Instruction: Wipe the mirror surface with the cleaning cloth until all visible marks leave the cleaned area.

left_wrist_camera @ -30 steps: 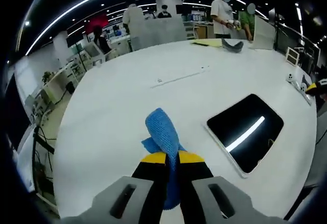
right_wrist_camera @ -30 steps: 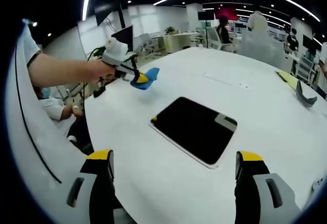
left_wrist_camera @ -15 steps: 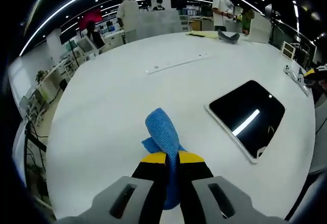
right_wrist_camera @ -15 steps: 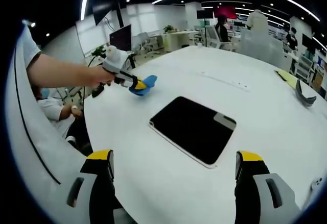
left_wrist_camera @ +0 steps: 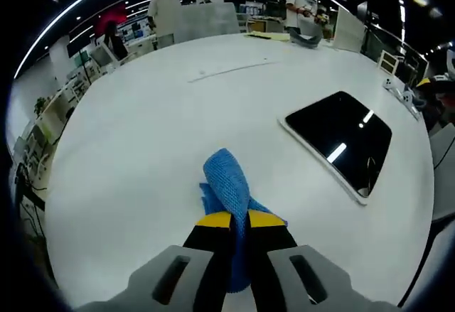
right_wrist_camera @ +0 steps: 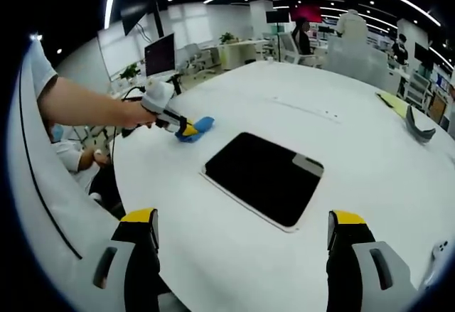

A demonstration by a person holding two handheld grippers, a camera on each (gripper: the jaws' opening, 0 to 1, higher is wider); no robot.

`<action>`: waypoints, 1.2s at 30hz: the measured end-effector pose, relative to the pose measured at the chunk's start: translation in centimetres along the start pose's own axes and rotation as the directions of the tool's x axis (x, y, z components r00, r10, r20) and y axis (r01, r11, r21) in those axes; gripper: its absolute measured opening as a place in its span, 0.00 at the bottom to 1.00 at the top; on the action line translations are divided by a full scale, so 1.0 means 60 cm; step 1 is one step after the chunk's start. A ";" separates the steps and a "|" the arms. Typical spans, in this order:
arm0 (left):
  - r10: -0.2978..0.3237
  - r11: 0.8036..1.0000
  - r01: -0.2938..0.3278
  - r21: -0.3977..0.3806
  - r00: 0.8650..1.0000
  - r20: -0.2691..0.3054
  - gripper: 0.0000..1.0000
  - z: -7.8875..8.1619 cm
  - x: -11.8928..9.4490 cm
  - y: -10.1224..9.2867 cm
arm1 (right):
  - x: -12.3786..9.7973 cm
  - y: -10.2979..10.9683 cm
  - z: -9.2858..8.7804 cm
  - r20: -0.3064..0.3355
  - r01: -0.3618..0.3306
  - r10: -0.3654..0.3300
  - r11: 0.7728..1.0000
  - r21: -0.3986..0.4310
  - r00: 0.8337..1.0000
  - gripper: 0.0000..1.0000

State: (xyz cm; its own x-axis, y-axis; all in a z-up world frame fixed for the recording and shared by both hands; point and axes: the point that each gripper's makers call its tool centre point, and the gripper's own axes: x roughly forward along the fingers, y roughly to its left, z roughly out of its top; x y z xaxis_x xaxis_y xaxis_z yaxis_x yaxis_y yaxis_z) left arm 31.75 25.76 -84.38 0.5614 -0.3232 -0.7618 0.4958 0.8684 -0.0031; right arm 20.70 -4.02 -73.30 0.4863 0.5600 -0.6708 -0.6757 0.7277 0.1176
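Where the round white surface (left_wrist_camera: 142, 148) spreads out, there is one mirror (left_wrist_camera: 340, 138) and one cleaning cloth (left_wrist_camera: 227, 187). The mirror is a flat, dark, glossy rectangle with rounded corners and a thin pale edge; it lies flat on the surface and reflects bright strips of ceiling light. In the right gripper view the mirror (right_wrist_camera: 261, 177) lies ahead between the two fingers, with a pale grey patch in one corner. The cloth is bright blue with a knitted, waffle-like weave, bunched into a rounded fold. The left gripper (left_wrist_camera: 239, 219) has its yellow-tipped black fingers closed tight on the cloth, which stands up from them, apart from the mirror. The right gripper (right_wrist_camera: 242, 221) has its fingers spread wide with nothing between them. In the right gripper view, a person's hand (right_wrist_camera: 131, 114) holds the left gripper (right_wrist_camera: 186, 130) low at the surface, near the mirror's corner.
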 end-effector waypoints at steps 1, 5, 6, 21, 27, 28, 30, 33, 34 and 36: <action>-0.009 1.000 0.009 -0.004 1.000 0.000 0.04 0.000 -0.001 0.000 | 0.000 0.001 0.002 0.003 0.003 -0.003 1.000 0.000 1.000 1.00; -0.059 0.998 0.059 0.006 0.998 0.006 0.05 -0.002 -0.003 -0.003 | 0.000 0.004 0.001 0.007 0.007 -0.007 1.000 0.001 1.000 1.00; -0.062 0.997 0.062 0.054 0.998 0.005 0.05 -0.002 -0.004 -0.002 | -0.001 0.004 -0.001 0.004 0.007 -0.007 1.000 0.000 1.000 1.00; -0.023 0.999 0.021 0.029 0.999 0.044 0.32 -0.009 -0.011 0.034 | -0.001 -0.001 -0.003 -0.010 0.018 -0.018 1.000 0.001 1.000 1.00; -0.012 1.000 0.012 0.019 1.000 0.027 0.33 -0.007 -0.011 0.035 | 0.003 0.001 0.011 -0.010 0.006 -0.006 1.000 -0.017 1.000 1.00; 0.001 1.000 -0.002 0.019 1.000 0.020 0.33 -0.007 -0.014 0.037 | 0.001 0.000 0.016 -0.003 0.005 -0.005 1.000 -0.019 1.000 1.00; -0.001 1.000 0.001 0.009 0.999 0.048 0.33 0.007 -0.031 0.029 | -0.005 -0.004 0.023 0.006 0.006 -0.005 1.000 -0.027 1.000 1.00; -0.028 1.000 0.026 0.017 0.987 0.156 0.34 0.046 -0.075 -0.005 | -0.015 -0.012 0.031 0.014 0.006 -0.005 0.999 -0.043 1.000 1.00; -0.060 0.998 0.053 0.040 0.982 0.179 0.35 0.055 -0.089 -0.025 | -0.018 -0.016 0.032 0.013 0.007 -0.006 0.999 -0.048 1.000 1.00; -0.103 0.994 0.090 0.063 0.966 0.238 0.38 0.074 -0.125 -0.065 | -0.025 -0.024 0.038 0.021 0.008 -0.006 0.998 -0.060 1.000 1.00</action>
State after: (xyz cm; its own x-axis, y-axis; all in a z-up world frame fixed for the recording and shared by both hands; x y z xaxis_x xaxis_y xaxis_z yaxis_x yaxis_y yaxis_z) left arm 28.55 23.15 -75.75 0.6487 -0.4909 -0.5816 0.5854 0.8101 -0.0309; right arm 22.19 -4.98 -70.79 0.5023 0.5636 -0.6557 -0.7040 0.7069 0.0683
